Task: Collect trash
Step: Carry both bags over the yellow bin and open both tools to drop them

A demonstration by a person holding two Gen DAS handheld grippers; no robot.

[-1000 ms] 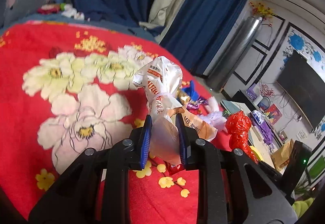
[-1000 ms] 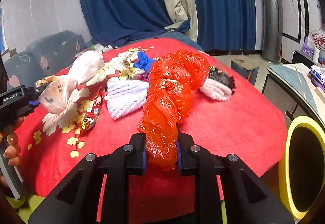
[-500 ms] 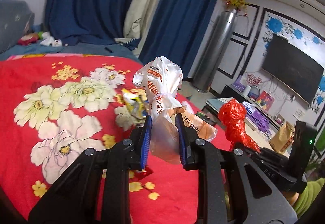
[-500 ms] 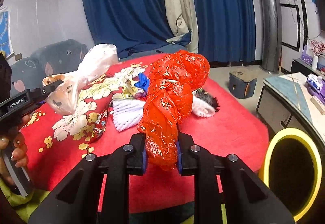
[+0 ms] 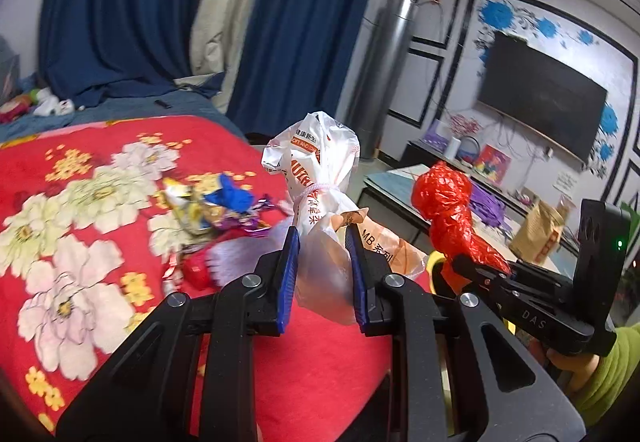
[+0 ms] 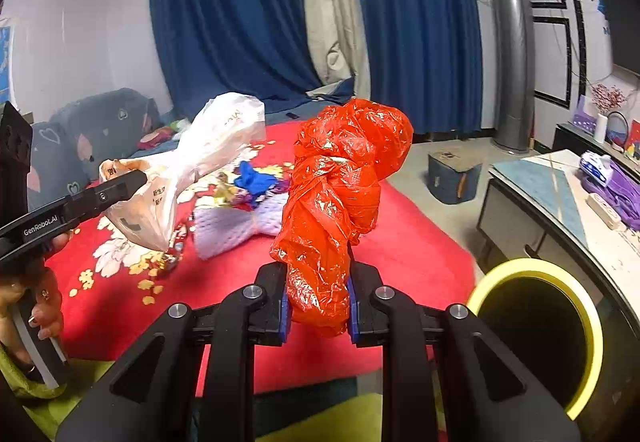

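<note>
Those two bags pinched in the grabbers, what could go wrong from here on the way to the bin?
The red bag is thin crinkled film pinched only at its bottom end by the right gripper, so it might slip or tear. The white bag in the left gripper is bulky and could snag on the yellow-rimmed bin.

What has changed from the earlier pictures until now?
Both grippers lifted their bags off the red blanket and swung toward the yellow-rimmed bin, now closer. Unchanged: left gripper holds the white bag, right gripper the red bag; other trash stays.
</note>
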